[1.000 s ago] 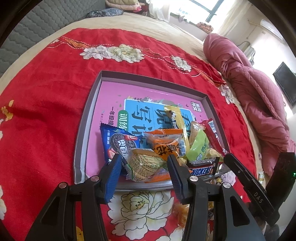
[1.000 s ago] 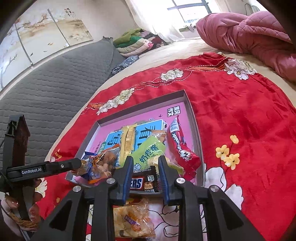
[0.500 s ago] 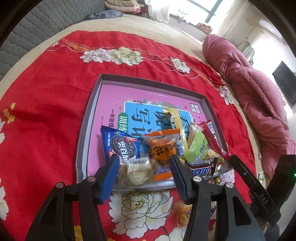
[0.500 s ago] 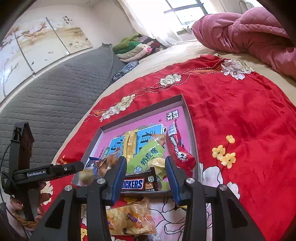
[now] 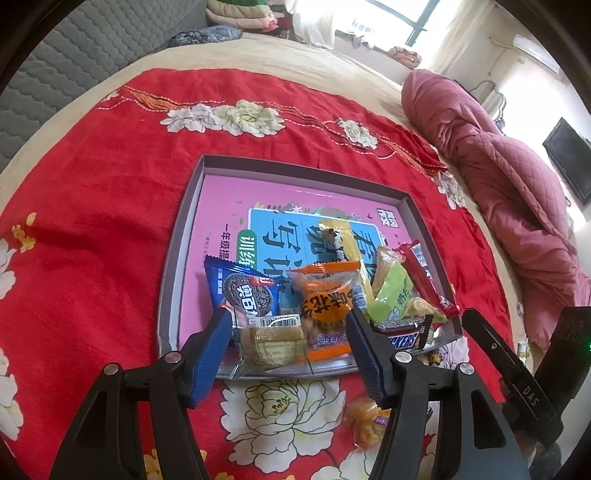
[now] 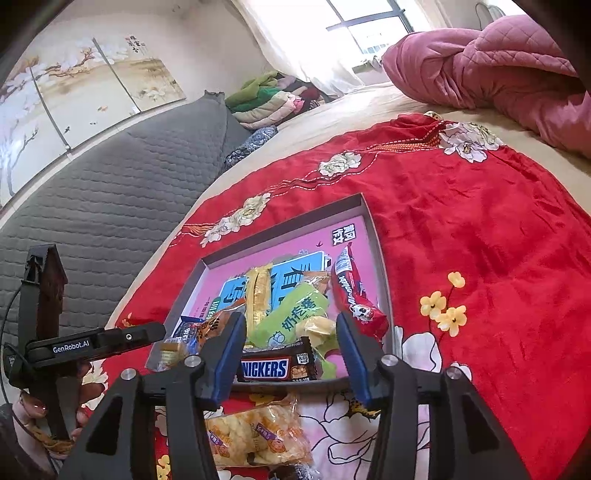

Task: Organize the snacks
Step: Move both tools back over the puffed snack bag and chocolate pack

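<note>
Snacks (image 5: 325, 306) crowding tray (image 5: 173, 280); both fingers opening, empty; bag (image 6: 255, 432) outside.

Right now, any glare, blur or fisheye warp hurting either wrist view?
Left wrist view: window blown out, tray edges bowed by fisheye, black vignette in corners, Oreo pack text sharp. Right wrist view: window overexposed, Snickers bar label crisp, biscuit bag slightly soft.
</note>
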`<action>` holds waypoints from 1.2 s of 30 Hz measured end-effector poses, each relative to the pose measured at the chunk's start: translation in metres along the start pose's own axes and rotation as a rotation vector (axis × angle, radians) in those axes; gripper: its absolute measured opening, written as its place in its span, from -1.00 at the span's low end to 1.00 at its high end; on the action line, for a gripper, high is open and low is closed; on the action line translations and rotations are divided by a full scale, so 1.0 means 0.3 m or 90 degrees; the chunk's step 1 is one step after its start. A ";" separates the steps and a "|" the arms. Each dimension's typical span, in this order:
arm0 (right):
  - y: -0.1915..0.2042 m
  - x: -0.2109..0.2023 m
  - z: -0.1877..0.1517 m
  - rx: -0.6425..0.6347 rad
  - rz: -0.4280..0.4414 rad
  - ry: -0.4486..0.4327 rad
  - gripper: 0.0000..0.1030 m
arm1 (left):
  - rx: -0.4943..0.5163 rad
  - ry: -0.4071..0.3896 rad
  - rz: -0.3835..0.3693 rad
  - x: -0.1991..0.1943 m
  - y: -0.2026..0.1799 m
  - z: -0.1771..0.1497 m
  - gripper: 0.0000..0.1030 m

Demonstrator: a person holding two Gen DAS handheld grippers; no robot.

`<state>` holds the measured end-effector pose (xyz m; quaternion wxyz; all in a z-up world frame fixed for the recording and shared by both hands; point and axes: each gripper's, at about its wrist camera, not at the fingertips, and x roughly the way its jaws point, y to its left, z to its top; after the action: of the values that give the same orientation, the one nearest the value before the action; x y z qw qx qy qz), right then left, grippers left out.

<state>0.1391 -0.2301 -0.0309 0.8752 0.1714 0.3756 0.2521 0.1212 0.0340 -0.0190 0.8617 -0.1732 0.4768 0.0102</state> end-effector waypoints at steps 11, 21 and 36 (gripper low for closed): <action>0.010 -0.029 -0.012 -0.005 -0.007 0.000 0.11 | 0.009 -0.007 0.000 -0.034 -0.013 -0.006 0.29; 0.018 -0.096 -0.036 0.005 -0.027 -0.005 0.23 | 0.024 -0.002 -0.018 -0.064 -0.044 -0.030 0.30; 0.049 -0.148 -0.114 -0.023 -0.054 0.062 0.24 | 0.085 0.038 -0.048 -0.065 -0.114 -0.097 0.30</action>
<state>0.0828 -0.2395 -0.0210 0.8689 0.1271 0.4200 0.2293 0.0929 -0.0044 -0.0072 0.8564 -0.1329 0.4954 -0.0592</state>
